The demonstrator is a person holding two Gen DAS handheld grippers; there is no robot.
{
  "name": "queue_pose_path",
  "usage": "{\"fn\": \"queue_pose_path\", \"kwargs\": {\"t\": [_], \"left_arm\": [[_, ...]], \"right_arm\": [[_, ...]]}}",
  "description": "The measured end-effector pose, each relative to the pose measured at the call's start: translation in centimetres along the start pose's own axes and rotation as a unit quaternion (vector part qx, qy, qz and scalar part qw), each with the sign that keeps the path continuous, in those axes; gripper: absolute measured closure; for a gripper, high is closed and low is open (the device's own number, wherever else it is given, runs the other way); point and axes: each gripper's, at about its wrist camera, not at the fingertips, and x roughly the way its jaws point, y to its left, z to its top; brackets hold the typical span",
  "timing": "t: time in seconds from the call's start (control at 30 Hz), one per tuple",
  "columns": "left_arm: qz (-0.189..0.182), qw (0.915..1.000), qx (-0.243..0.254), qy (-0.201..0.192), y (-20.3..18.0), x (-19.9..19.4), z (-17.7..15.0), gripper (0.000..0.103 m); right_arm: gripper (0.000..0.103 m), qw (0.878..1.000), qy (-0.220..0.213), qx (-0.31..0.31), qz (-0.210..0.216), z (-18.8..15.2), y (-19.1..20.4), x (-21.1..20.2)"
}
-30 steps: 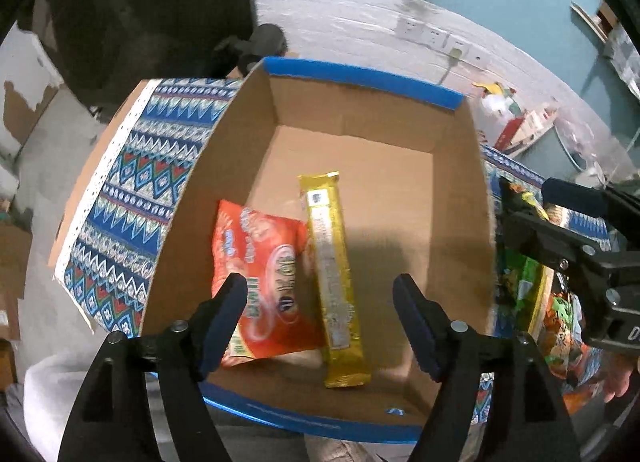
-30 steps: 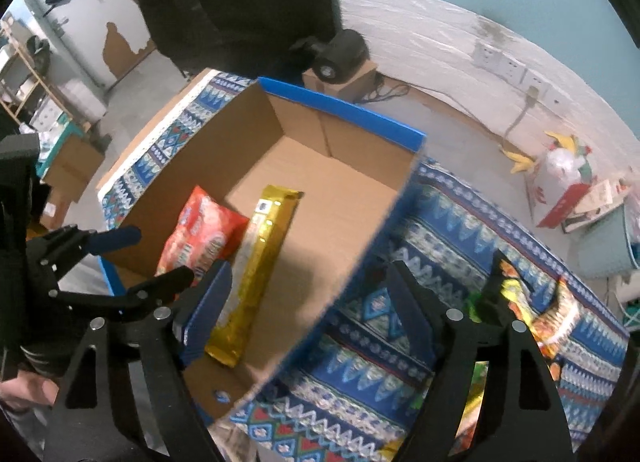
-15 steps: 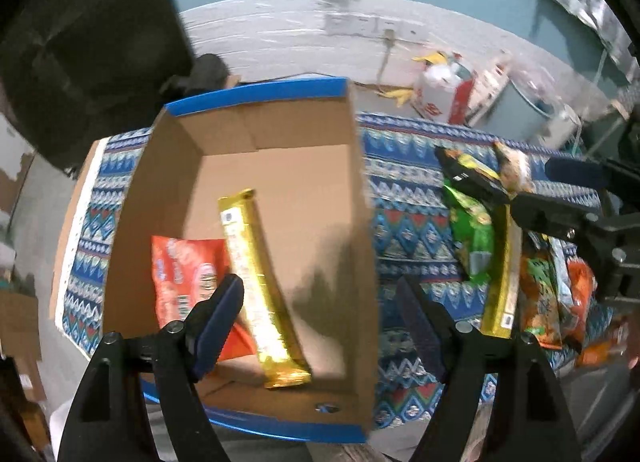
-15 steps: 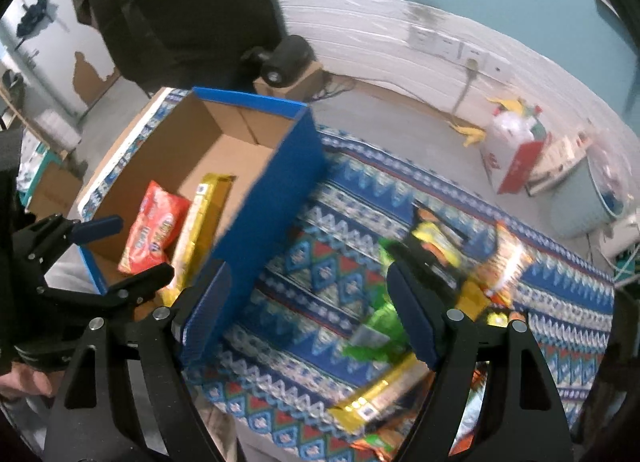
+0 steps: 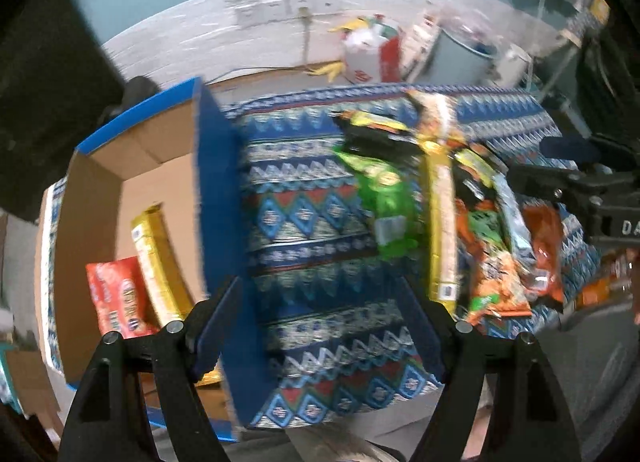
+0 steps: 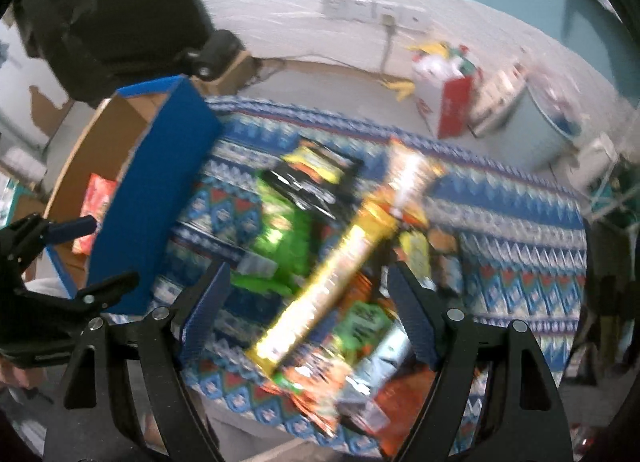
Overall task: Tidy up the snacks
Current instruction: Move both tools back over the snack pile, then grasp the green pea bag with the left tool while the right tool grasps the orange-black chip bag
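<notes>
Patterned cloth [image 5: 320,221] is covering the worktop and carrying everything, with the blue-sided cardboard box [image 5: 216,197] sitting at its left end and the loose snack pile [image 5: 480,221] lying toward its right end. A second ago both cameras were looking straight down into the box; now both tools have swung rightward, so the box is sliding off to the left of each view and the pile is filling the middle. That is suggesting one drop-off is done and the next pick is beginning. Inside the box a red packet [image 5: 116,302] and a gold bar [image 5: 156,262] are lying side by side on the floor, already sorted. On the cloth, a long gold packet [image 6: 332,282] is lying across a green bag [image 6: 276,246], a black bag [image 6: 316,177] and orange packs nearer the front edge. The left tool [image 5: 320,326] is hanging spread and empty over bare cloth between box and pile; the right tool [image 6: 308,318] is spread and empty too, hanging right over the gold packet. Motion blur is smearing the wrappers, so labels are unreadable and the pile's count is unclear. The box's near corner is hiding behind the left tool's finger [image 5: 216,326].
</notes>
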Motion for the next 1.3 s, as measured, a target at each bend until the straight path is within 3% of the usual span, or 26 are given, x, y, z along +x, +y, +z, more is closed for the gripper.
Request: {"fn": "queue_pose_path", "kwargs": {"t": [0.37,0.7,0.87,1.03,1.07,1.3], "left_arm": [[-0.011,0.9988,0.044,0.018,-4.9,1.3,0.0,0.023],[-0.012,0.9971,0.057,0.048,-6.5,3.7,-0.3,0.023],[-0.003,0.9967,0.061,0.053,-6.6,4.7,0.1,0.023],[0.013,0.9973,0.049,0.053,-5.6,5.6,0.5,0.023],[0.011,0.9976,0.04,0.055,-5.3,5.9,0.6,0.023],[-0.028,0.9974,-0.02,0.064,-4.2,7.3,2.3,0.023]], "right_arm": [[0.023,0.997,0.035,0.067,-0.03,-5.6,-5.7,0.6],[0.023,0.986,0.091,0.141,-0.02,-10.4,-9.2,3.7],[0.023,0.981,0.127,0.144,-0.008,-10.8,-9.8,5.9],[0.025,0.983,0.136,0.121,-0.031,-10.3,-10.7,7.2],[0.031,0.984,0.136,0.113,-0.035,-10.2,-10.9,7.2],[0.037,0.987,0.115,0.094,-0.065,-8.4,-12.6,7.1]]}}
